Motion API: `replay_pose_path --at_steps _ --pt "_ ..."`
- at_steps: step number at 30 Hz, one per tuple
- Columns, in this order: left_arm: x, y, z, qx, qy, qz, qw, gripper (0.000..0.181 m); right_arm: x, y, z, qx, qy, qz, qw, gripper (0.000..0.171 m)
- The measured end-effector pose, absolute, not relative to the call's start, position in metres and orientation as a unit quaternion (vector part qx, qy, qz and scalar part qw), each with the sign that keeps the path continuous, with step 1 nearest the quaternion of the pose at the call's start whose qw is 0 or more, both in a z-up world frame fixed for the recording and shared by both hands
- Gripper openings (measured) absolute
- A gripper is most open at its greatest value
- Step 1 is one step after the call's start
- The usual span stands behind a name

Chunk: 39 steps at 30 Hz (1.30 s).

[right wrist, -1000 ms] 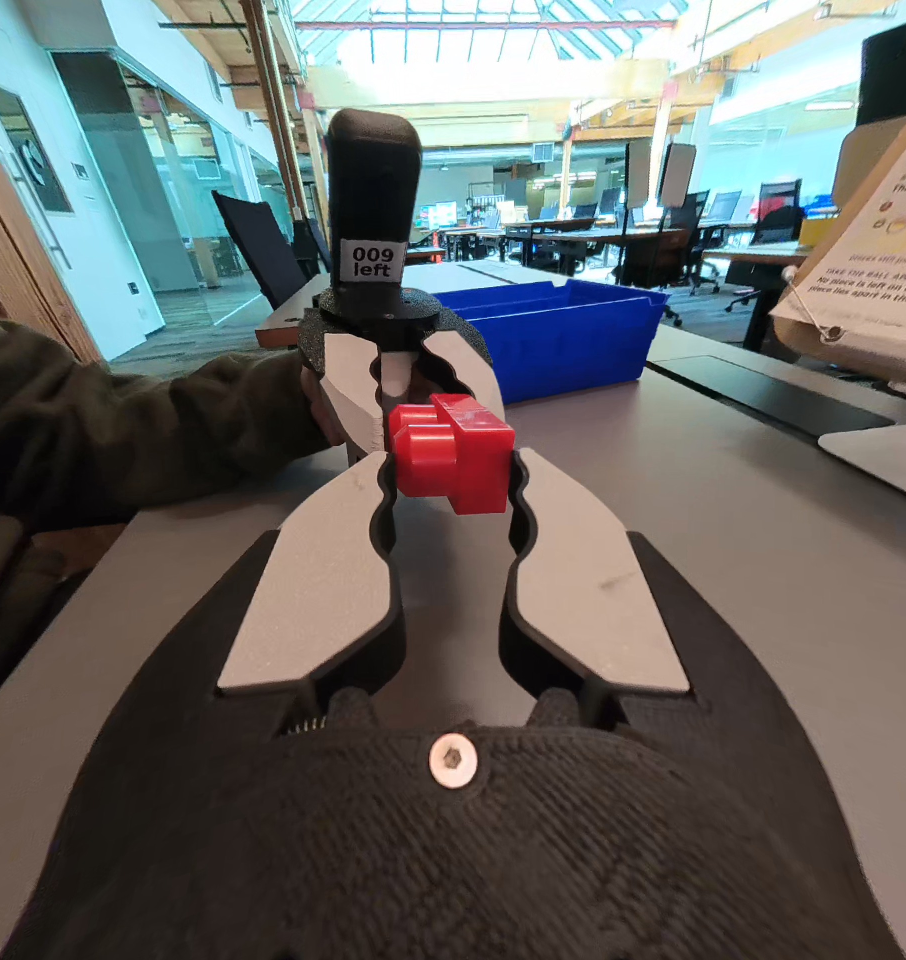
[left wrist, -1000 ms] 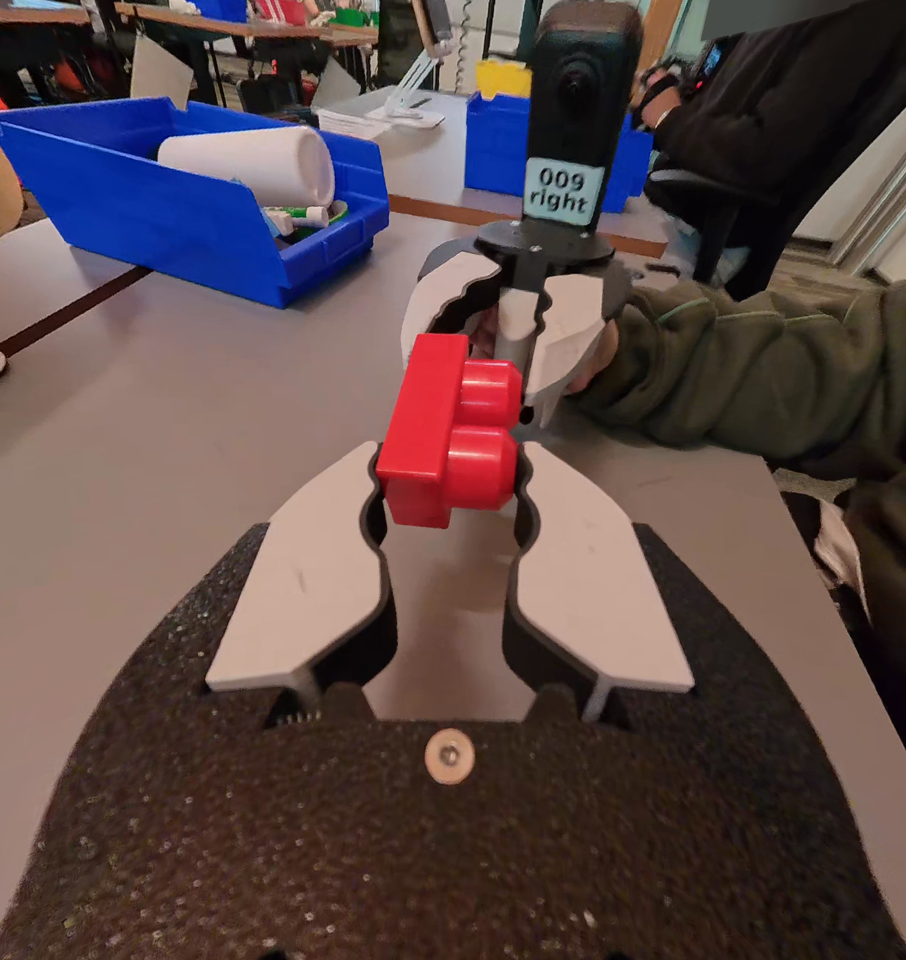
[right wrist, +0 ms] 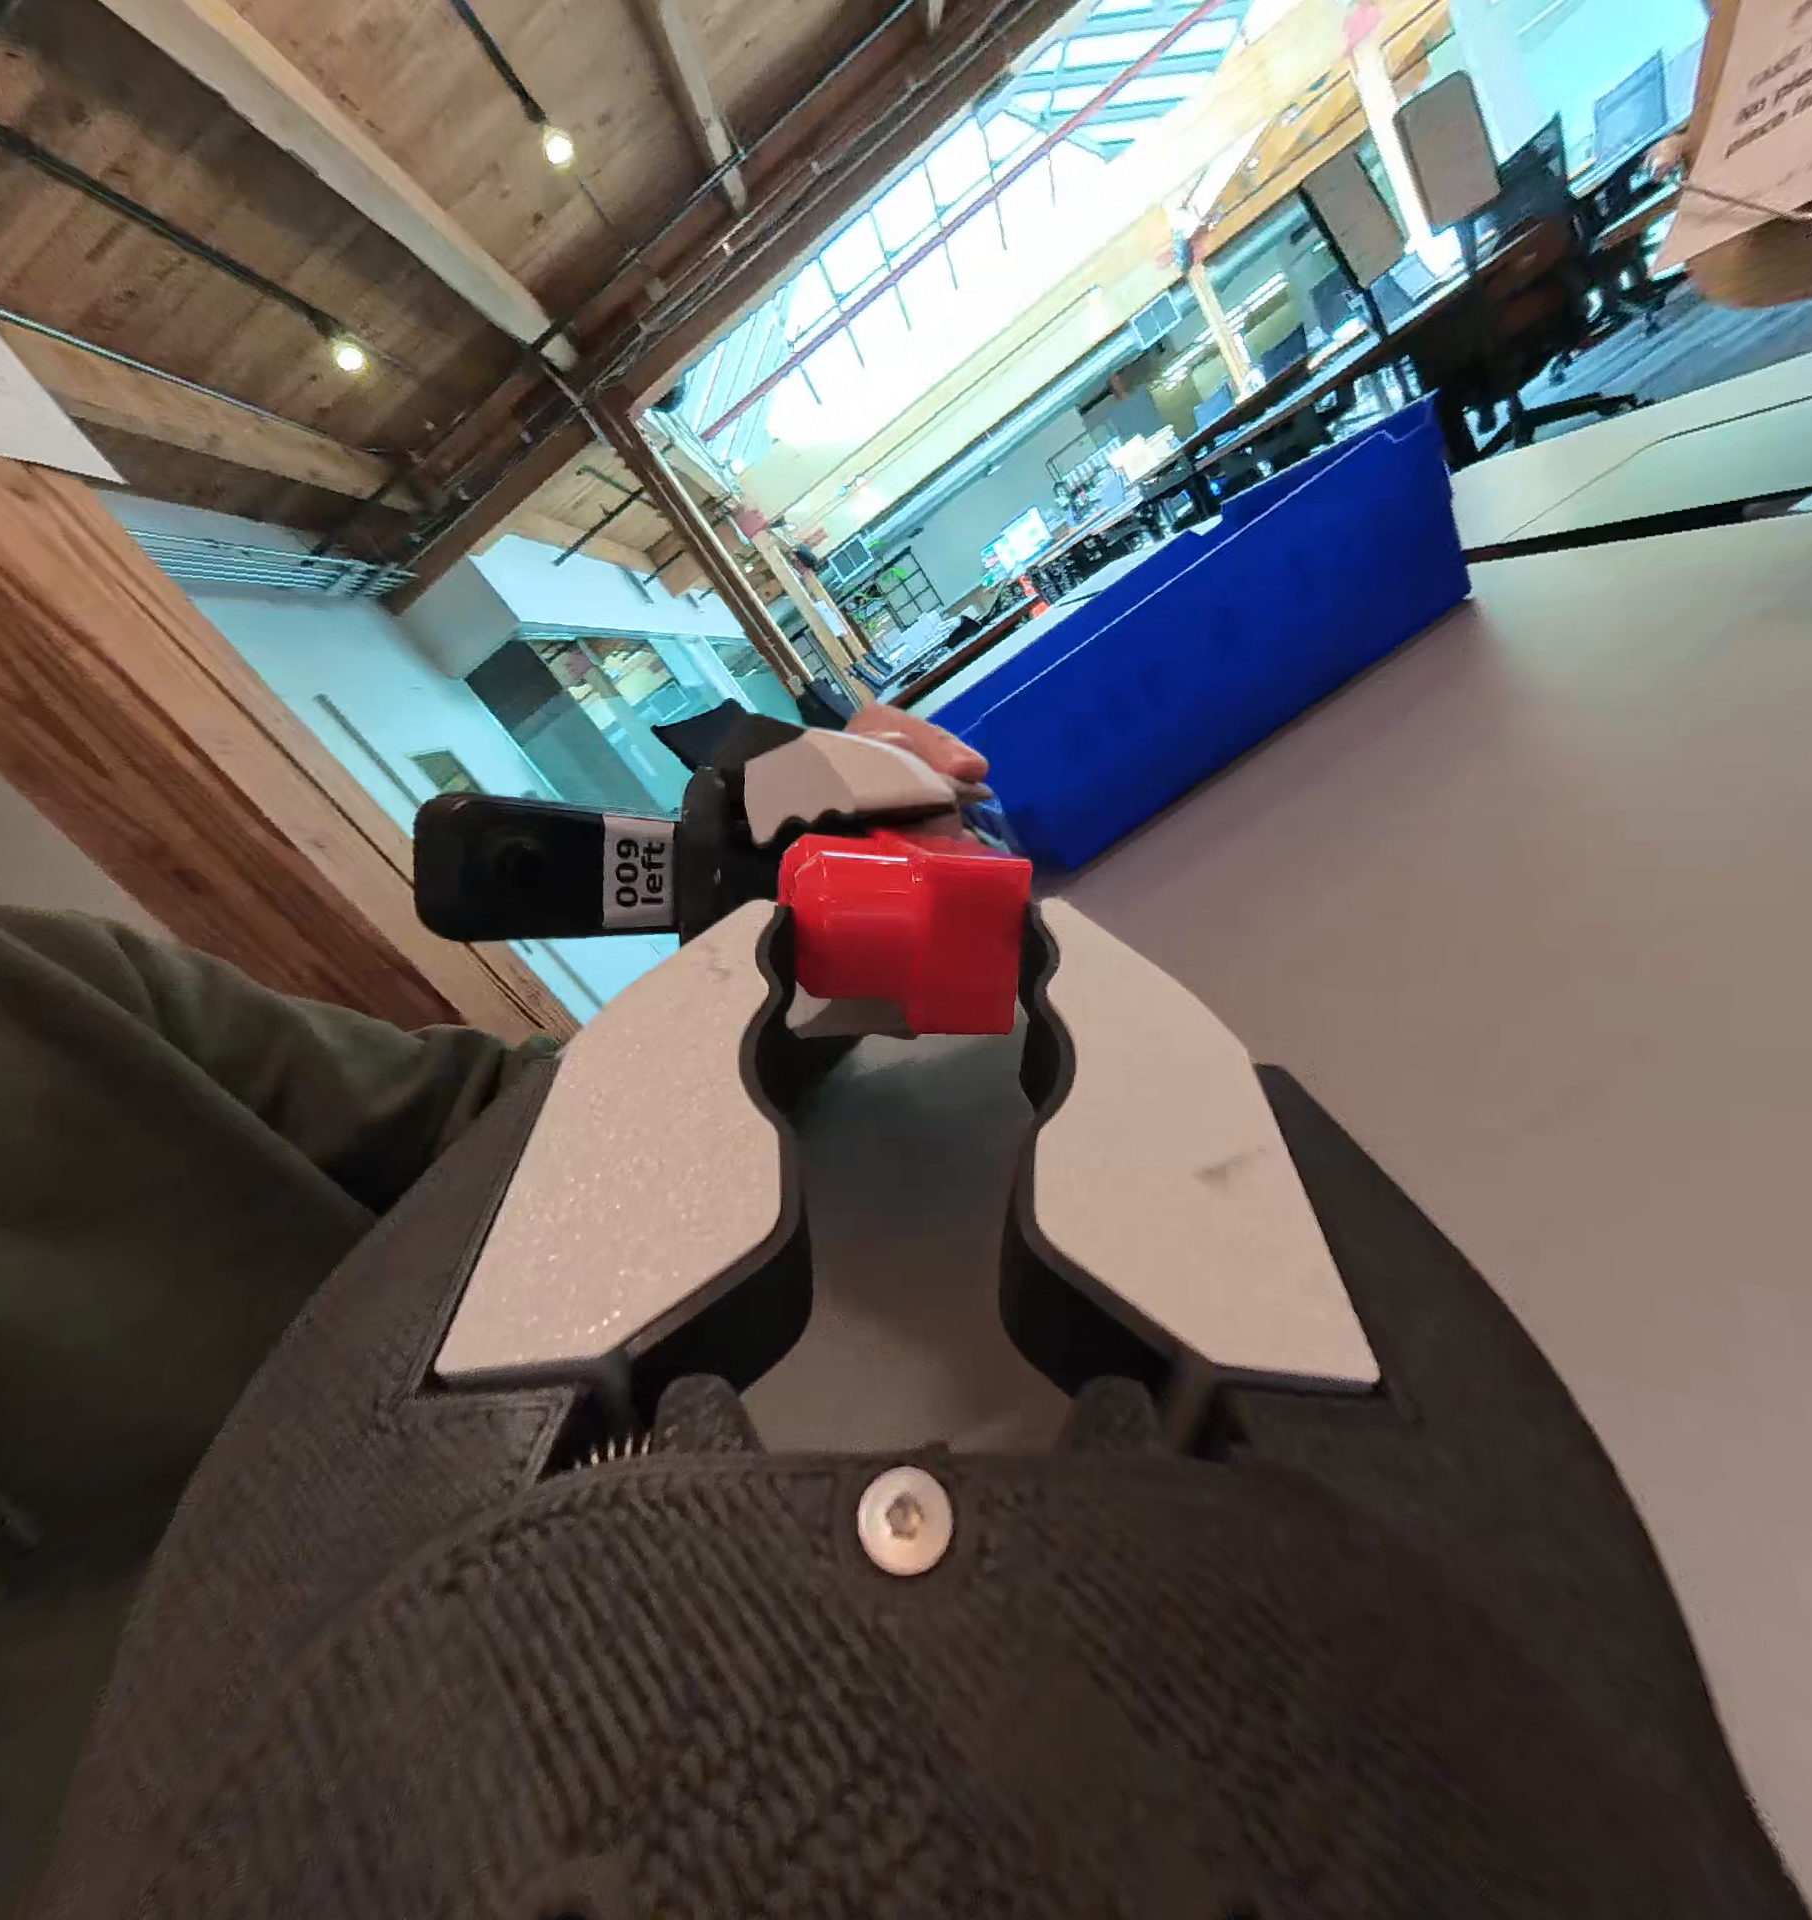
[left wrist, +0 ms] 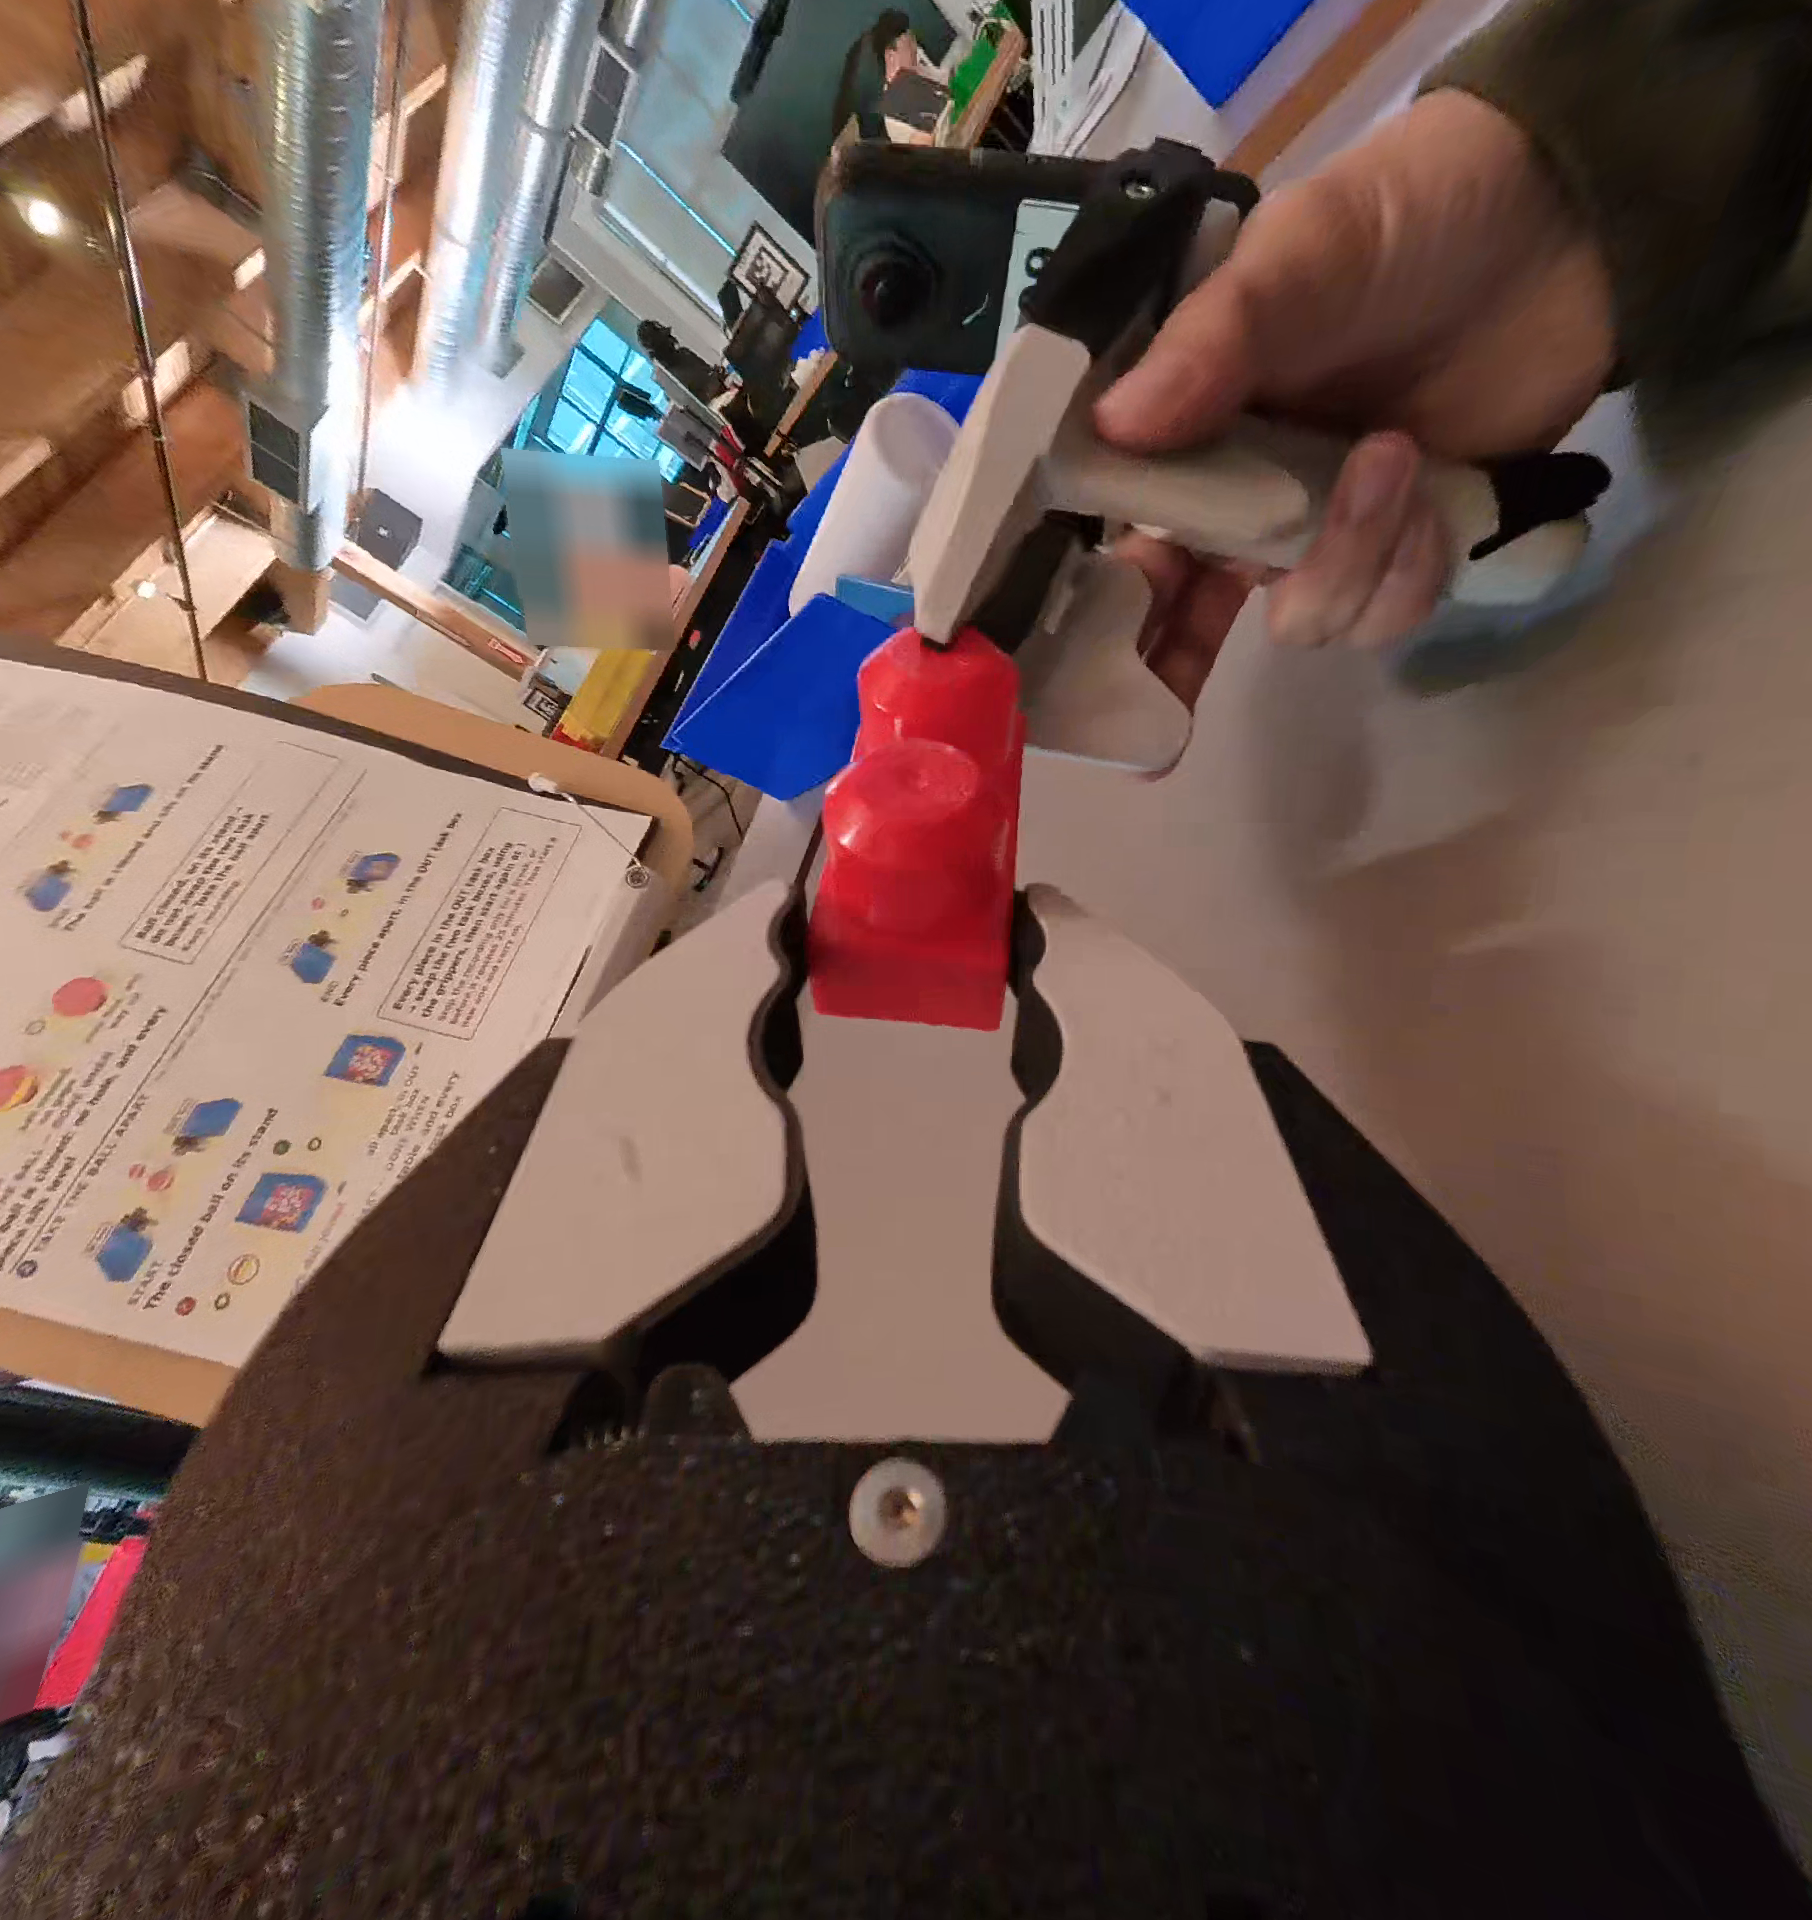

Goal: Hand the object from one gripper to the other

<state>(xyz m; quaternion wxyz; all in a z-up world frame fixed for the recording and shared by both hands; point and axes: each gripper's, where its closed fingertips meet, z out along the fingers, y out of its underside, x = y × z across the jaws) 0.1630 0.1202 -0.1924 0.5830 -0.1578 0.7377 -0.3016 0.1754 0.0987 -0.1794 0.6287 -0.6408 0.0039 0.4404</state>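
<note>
Gripping one red block (left wrist: 917,883) from both ends, the two grippers meet above the grey table (left wrist: 1504,1039).

Left wrist view: at 9 o'clock a printed instruction sheet (left wrist: 206,987); at centre the left gripper (left wrist: 907,935) is clamped on the block's base; at 1 o'clock the right gripper (left wrist: 969,634), held by a hand (left wrist: 1401,343), touches its far stud. Right wrist view: the right gripper (right wrist: 907,961) pinches the block (right wrist: 907,940); blue bin (right wrist: 1245,665) at 2 o'clock.

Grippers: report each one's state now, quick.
Left gripper: closed on the red toy brick.
Right gripper: closed on the same brick.
</note>
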Motion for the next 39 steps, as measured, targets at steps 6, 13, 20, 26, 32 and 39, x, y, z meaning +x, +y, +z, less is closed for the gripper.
replay_pose_path --at_steps 6,13,20,26,32,39 --pt "0.163 0.122 -0.193 -0.192 0.747 -0.321 0.55 0.036 0.176 0.099 -0.18 -0.639 0.001 0.436 0.634 0.043" --pt "0.145 0.111 -0.192 -0.303 0.735 -0.509 0.33 0.036 0.17 0.093 -0.168 -0.64 -0.144 0.188 0.731 0.073" --pt "0.141 0.105 -0.203 -0.325 0.741 -0.528 0.259 0.036 0.151 0.093 -0.178 -0.654 -0.194 0.192 0.705 0.027" --pt "0.147 0.108 -0.196 -0.331 0.715 -0.547 0.282 0.04 0.159 0.095 -0.175 -0.668 -0.171 0.196 0.697 0.027" --pt "0.145 0.115 -0.182 -0.316 0.698 -0.556 0.322 0.045 0.167 0.097 -0.184 -0.693 -0.184 0.146 0.682 0.027" --pt "0.145 0.111 -0.197 -0.329 0.723 -0.537 0.284 0.028 0.155 0.096 -0.189 -0.694 -0.215 0.144 0.671 0.027"
